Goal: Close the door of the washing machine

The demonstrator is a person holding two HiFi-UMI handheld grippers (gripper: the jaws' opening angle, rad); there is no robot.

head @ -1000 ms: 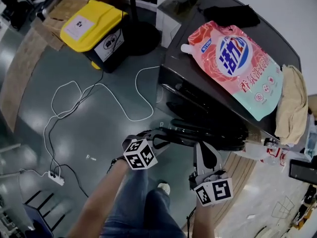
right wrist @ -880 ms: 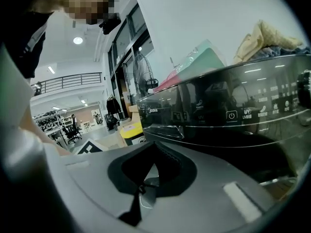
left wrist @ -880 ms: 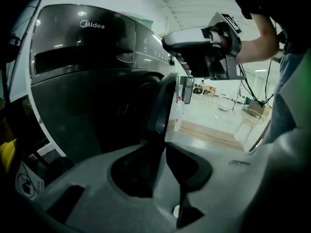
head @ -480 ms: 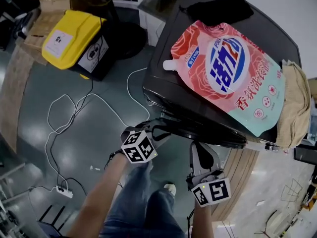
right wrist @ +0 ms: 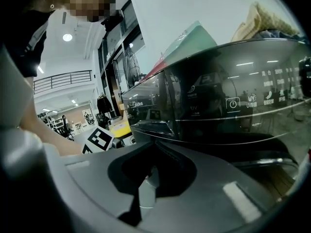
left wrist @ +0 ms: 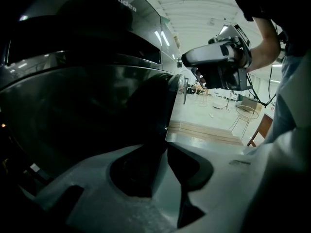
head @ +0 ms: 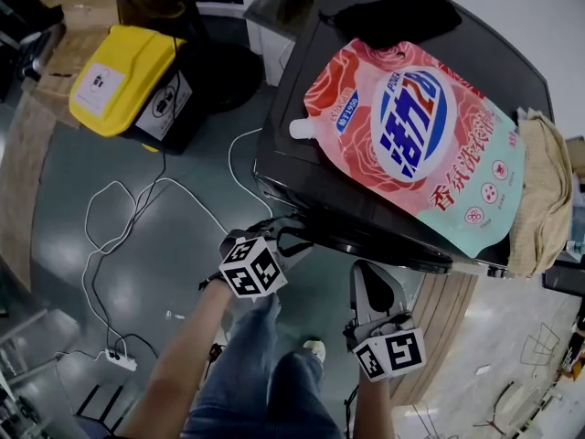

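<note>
- Upper left of the head view: a bin [head: 123, 76] with a yellow lid stands on the grey floor [head: 55, 245]. A white cable [head: 137, 199] loops below it down to a power strip [head: 117, 360] at lower left.
- Lower centre left: the left gripper [head: 292, 238], carrying its marker cube, reaches up to the left end of the door [head: 393, 245]. Its jaws have just been opening. In the left gripper view they stand partly apart, with the door's dark edge at the gap between them and a sliver of space beside it.
- Bottom centre: the person's legs in jeans [head: 265, 373], with one shoe [head: 313, 347] on the floor.
- Centre: the door, dark and rounded, lies close under the front of the washing machine [head: 498, 58]. Whether it is latched cannot be told.
- Upper centre to right: a large pink and teal detergent pouch [head: 411, 144] lies flat on the machine's top, with a black cloth [head: 393, 16] above it in the frame.
- Lower centre right: the right gripper [head: 367, 271] points up at the door from just below, its jaws drawn together on nothing.
- Right edge: a beige cloth [head: 544, 195] lies on the machine's top, beside the pouch.
</note>
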